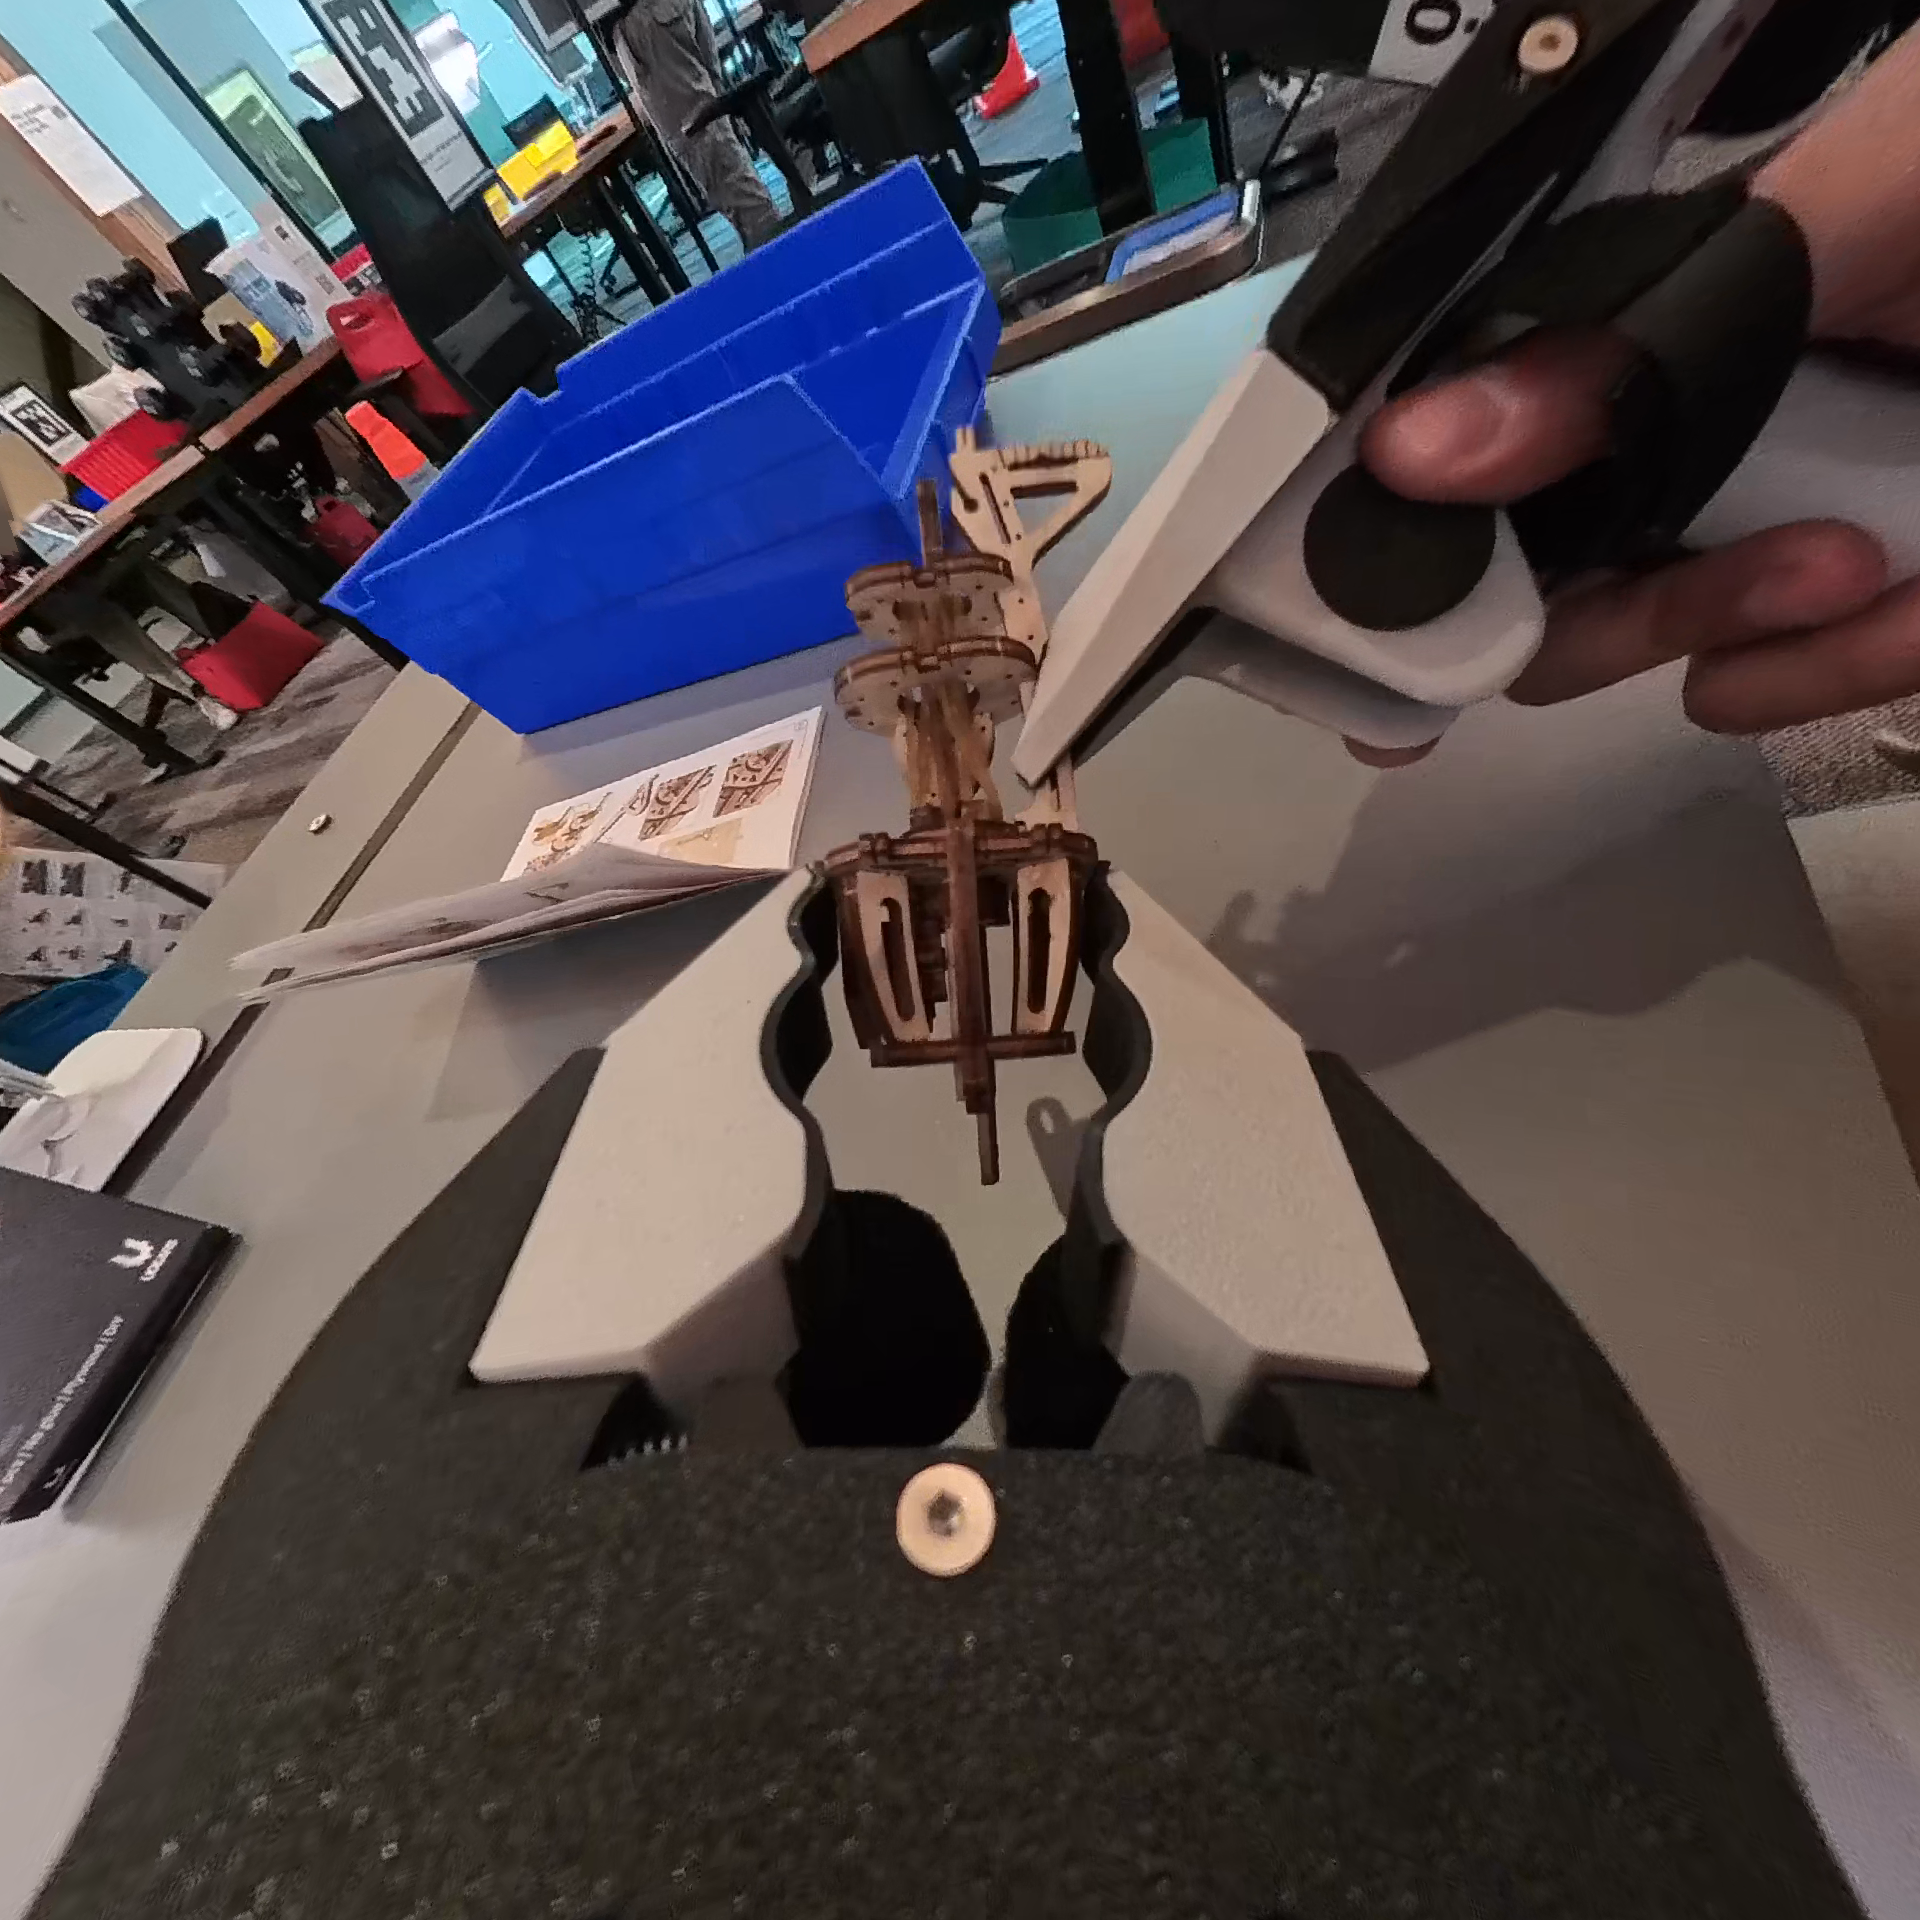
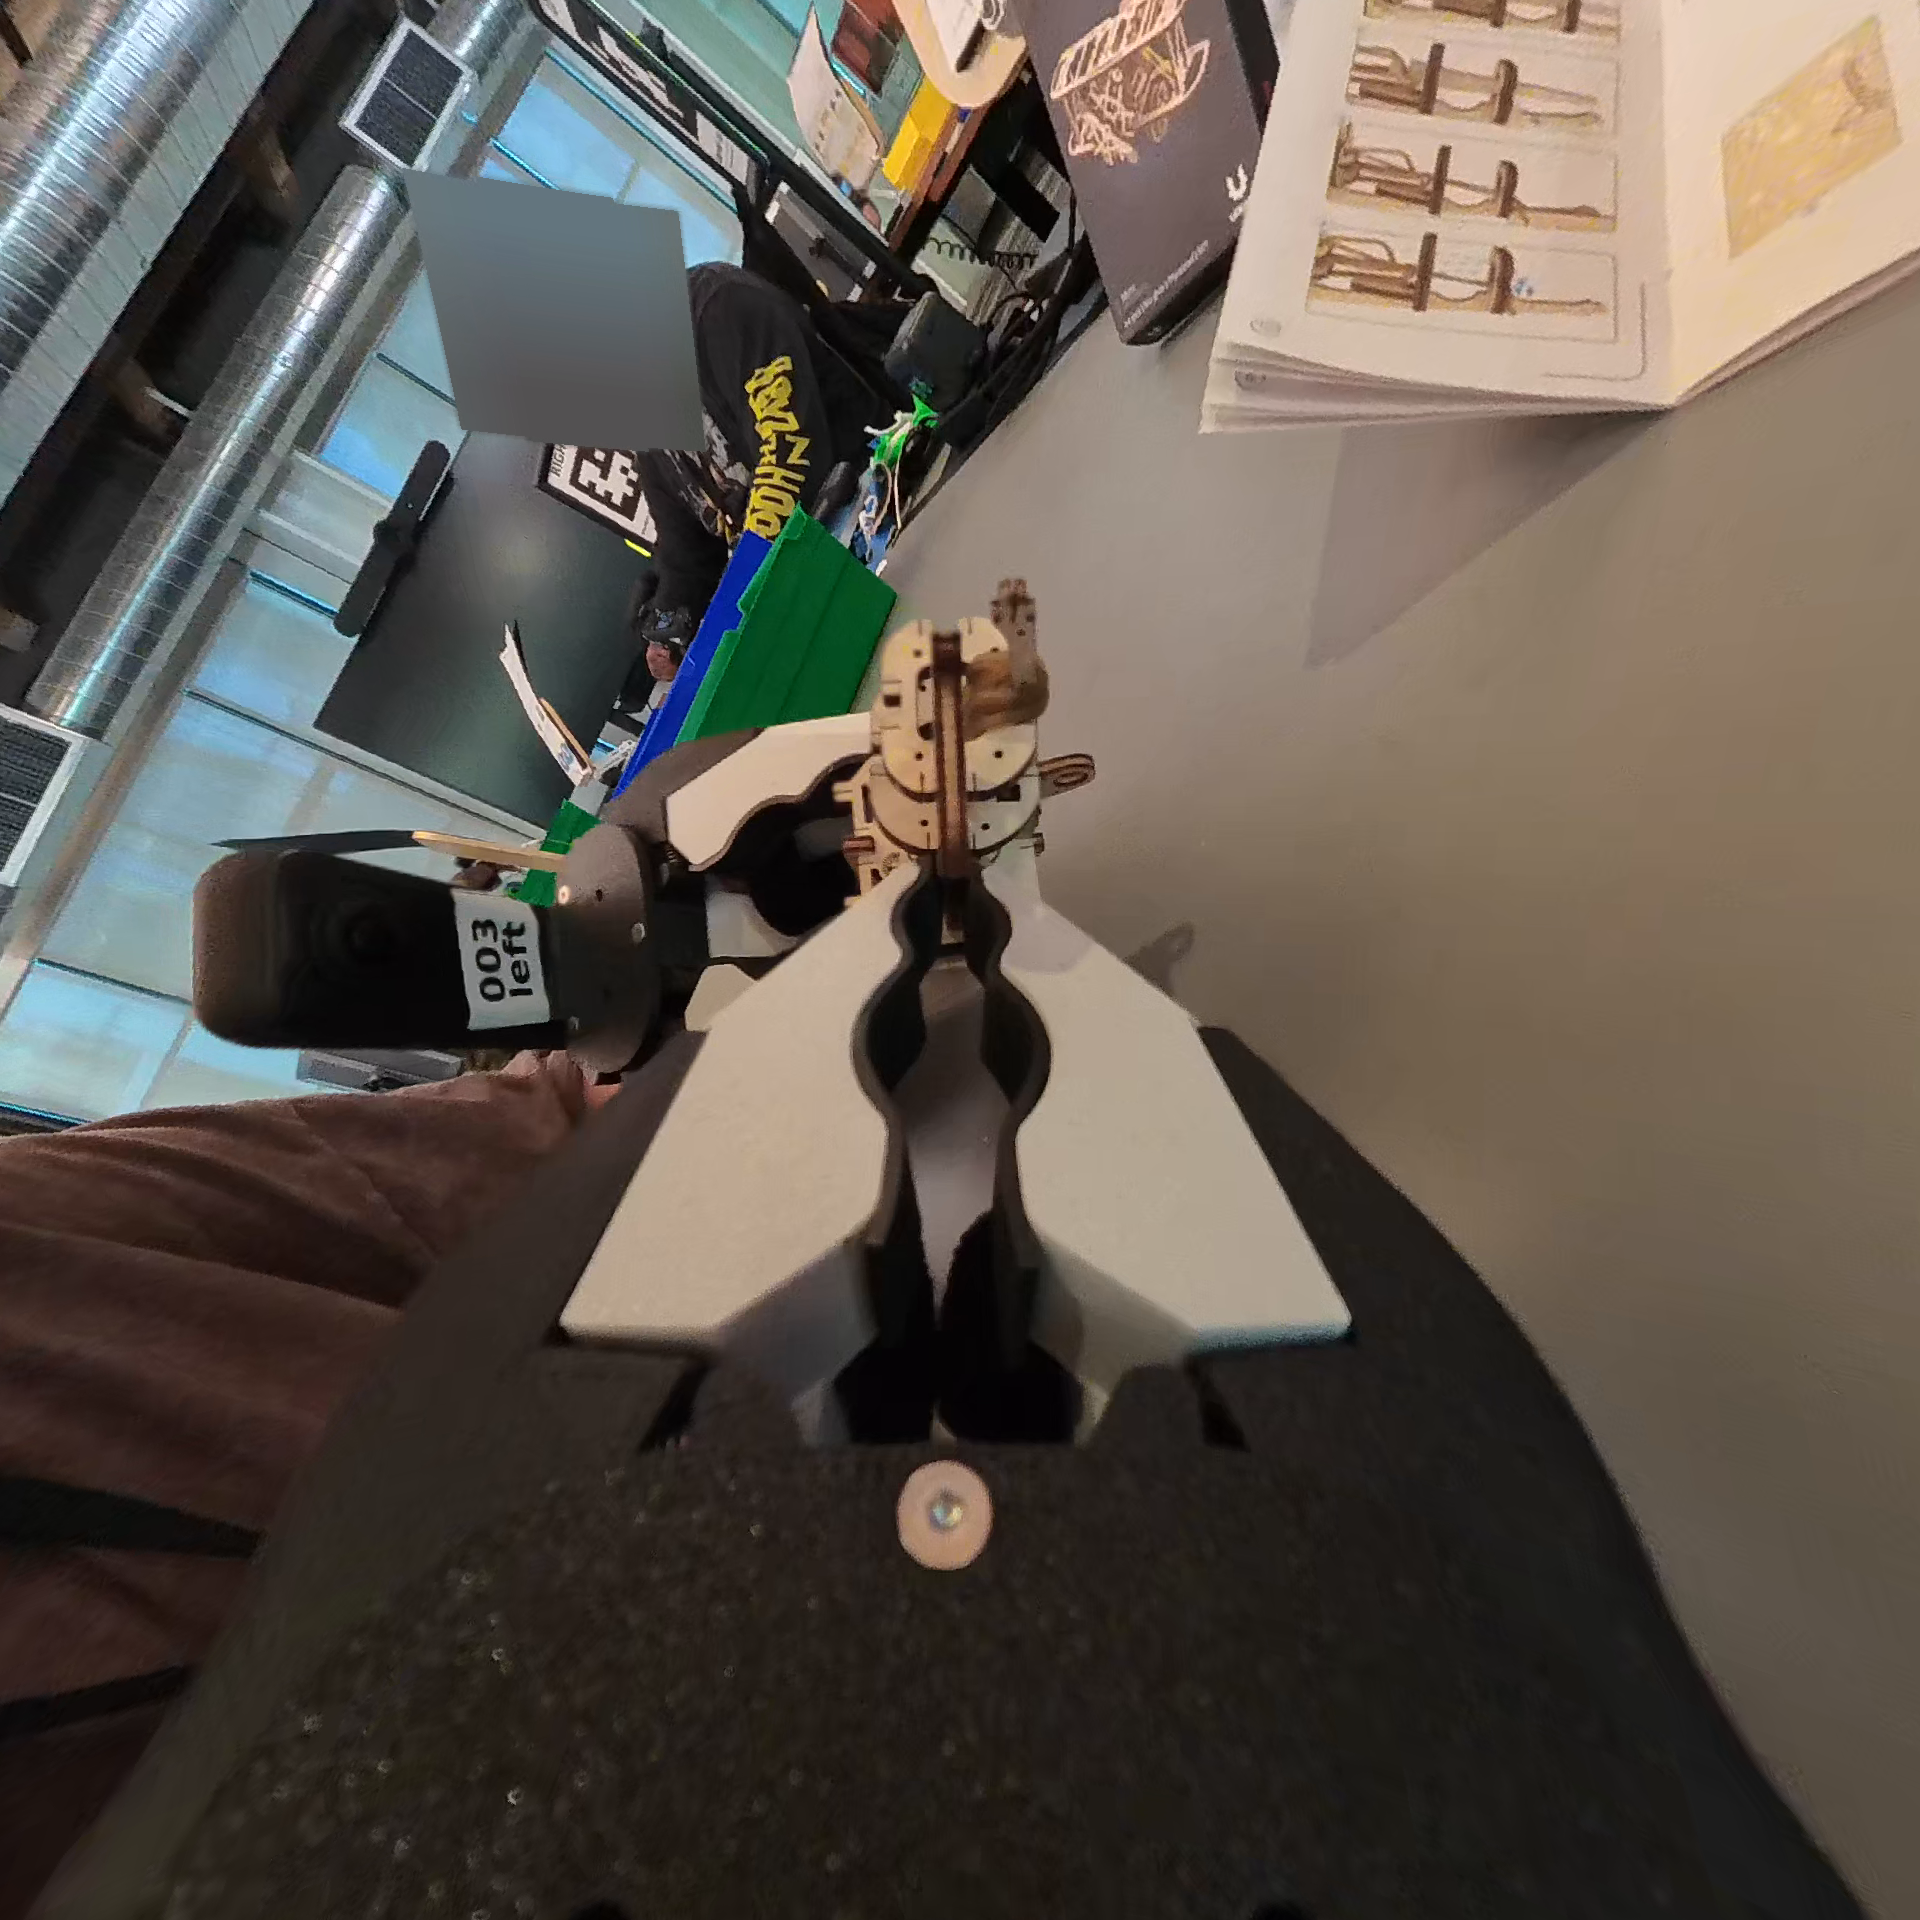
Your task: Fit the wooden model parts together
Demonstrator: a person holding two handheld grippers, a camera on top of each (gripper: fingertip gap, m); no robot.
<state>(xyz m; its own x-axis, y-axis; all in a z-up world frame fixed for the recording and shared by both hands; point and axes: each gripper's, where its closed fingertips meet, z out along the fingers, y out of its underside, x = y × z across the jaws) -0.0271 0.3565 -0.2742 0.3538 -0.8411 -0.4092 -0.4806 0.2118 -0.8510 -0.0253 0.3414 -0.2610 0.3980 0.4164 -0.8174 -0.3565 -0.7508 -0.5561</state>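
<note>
A partly built wooden model (image 1: pixel 935 665), with two round discs on a central spine above a slotted base, is held upright over the grey table (image 1: pixel 1507 987). My left gripper (image 1: pixel 961 894) is shut on its base. My right gripper (image 1: pixel 1039 769) comes in from the upper right and is shut on a thin flat wooden part with a toothed end (image 1: pixel 1023 488), which lies against the model's right side. In the right wrist view my right gripper (image 2: pixel 945 883) pinches that thin part (image 2: pixel 945 686) edge-on in front of the model (image 2: pixel 997 769). The left gripper (image 2: pixel 769 800) holds the model from the left.
A blue bin (image 1: pixel 665 540) stands behind the model. An open instruction booklet (image 1: pixel 665 821) lies to the left and also shows in the right wrist view (image 2: pixel 1455 208). A black box (image 1: pixel 73 1330) is at the left edge. A hand (image 1: pixel 1662 603) holds the right gripper.
</note>
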